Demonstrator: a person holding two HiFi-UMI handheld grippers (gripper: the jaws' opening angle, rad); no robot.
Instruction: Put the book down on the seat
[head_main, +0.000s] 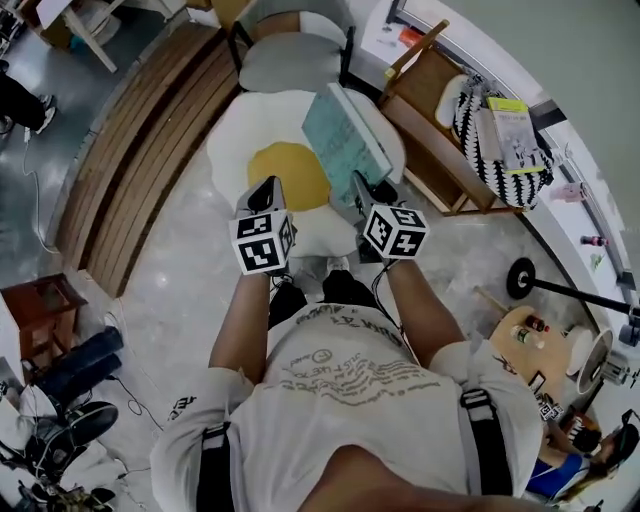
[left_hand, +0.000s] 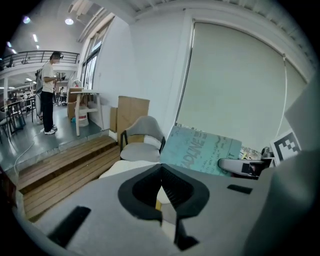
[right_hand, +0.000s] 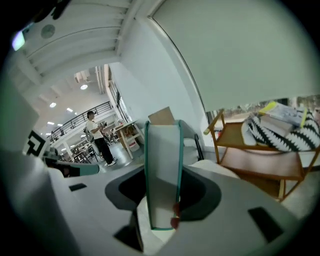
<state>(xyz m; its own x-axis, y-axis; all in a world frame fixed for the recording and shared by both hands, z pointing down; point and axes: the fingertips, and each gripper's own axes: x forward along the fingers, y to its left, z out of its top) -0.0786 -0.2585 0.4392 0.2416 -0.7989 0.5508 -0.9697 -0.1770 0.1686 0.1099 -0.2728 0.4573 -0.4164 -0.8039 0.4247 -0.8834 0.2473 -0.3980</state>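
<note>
The thick teal-covered book (head_main: 345, 138) is up in the air, standing on edge with its pale page block towards the holder. It is clamped low down between the jaws of the right gripper (head_main: 362, 188), one jaw pressing on each cover.

Directly beneath it sits the white cushioned seat shaped like a fried egg (head_main: 240, 140), yellow centre and all. The book hangs over the seat's right-hand part, and I can't make out any contact between them.

The left gripper (head_main: 266, 190) hovers beside it over the seat's near edge, jaws drawn together with nothing between them (a spectator for now).

So where are we? The carry looks done: the book is at the seat and lined up over it. What's left, by my reading, is the lowering, tipping the book flat or setting it down on the cushion, then letting go and backing off.

Further out, a grey chair with a black frame (head_main: 290, 60) stands behind the seat. A wooden rack (head_main: 430, 150) holding a black-and-white zigzag cushion (head_main: 480, 125) is off to the right, and wooden steps (head_main: 150, 150) run along the left.
</note>
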